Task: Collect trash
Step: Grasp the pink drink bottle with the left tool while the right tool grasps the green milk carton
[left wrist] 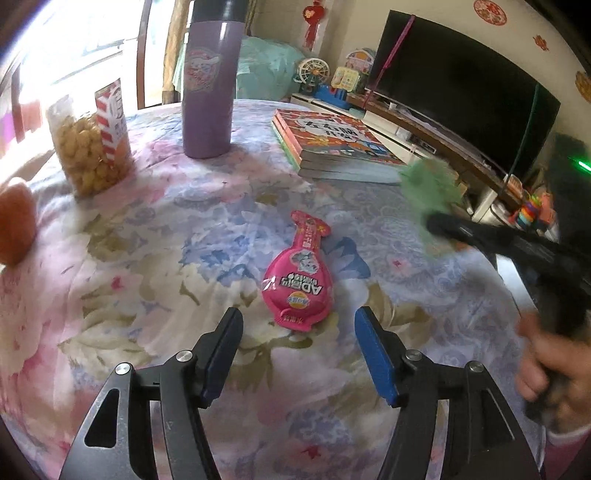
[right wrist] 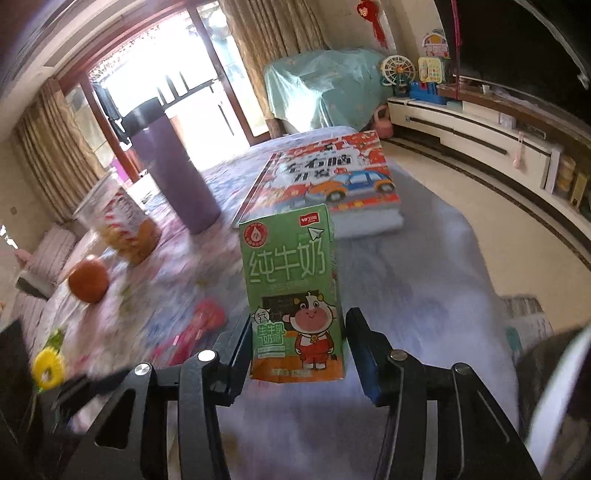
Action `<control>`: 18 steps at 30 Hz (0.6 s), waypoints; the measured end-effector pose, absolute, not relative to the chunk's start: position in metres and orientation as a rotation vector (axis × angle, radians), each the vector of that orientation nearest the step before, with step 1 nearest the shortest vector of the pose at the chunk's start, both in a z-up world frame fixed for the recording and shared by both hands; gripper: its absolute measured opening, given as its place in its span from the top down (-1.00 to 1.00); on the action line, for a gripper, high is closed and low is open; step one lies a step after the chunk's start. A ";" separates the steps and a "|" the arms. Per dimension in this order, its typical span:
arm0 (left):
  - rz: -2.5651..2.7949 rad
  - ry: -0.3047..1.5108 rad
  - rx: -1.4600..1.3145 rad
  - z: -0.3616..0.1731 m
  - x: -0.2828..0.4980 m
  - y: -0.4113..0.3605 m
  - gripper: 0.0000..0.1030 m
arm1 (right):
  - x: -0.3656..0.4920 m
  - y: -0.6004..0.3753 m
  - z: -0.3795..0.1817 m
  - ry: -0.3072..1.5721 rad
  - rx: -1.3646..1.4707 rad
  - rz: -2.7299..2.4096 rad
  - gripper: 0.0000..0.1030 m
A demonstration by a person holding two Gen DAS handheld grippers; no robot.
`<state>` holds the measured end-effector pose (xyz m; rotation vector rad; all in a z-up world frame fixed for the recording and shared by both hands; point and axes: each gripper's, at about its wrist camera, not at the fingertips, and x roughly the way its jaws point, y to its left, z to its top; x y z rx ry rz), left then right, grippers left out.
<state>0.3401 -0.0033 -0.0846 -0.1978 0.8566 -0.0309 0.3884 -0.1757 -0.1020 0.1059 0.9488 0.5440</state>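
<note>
One flat pink drink pouch [left wrist: 297,275], one green milk carton [right wrist: 293,291], one tall purple flask [left wrist: 210,88], one clear plastic jar of yellow snacks [left wrist: 90,147], one orange fruit [right wrist: 88,280], one stack of picture books [left wrist: 332,147].

I'm seeing daylight pouring through the glass doors [right wrist: 173,92], with tan curtains [right wrist: 273,33] hanging at both sides. A dark TV [left wrist: 461,85] is sitting on a long cream cabinet [right wrist: 472,129] along the wall. Red ornaments [left wrist: 312,22] are hanging on the cream wall. The floor [right wrist: 461,184] is looking pale beige.
</note>
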 end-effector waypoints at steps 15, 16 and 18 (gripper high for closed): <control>-0.014 0.866 -0.161 -0.095 0.370 -0.007 0.13 | 0.338 -0.204 -0.115 0.958 0.093 0.463 0.00; -0.008 0.863 -0.161 -0.094 0.368 -0.006 0.14 | 0.338 -0.203 -0.117 0.949 0.091 0.455 0.00; -0.011 0.856 -0.171 -0.092 0.361 -0.007 0.14 | 0.336 -0.202 -0.117 0.936 0.088 0.442 0.01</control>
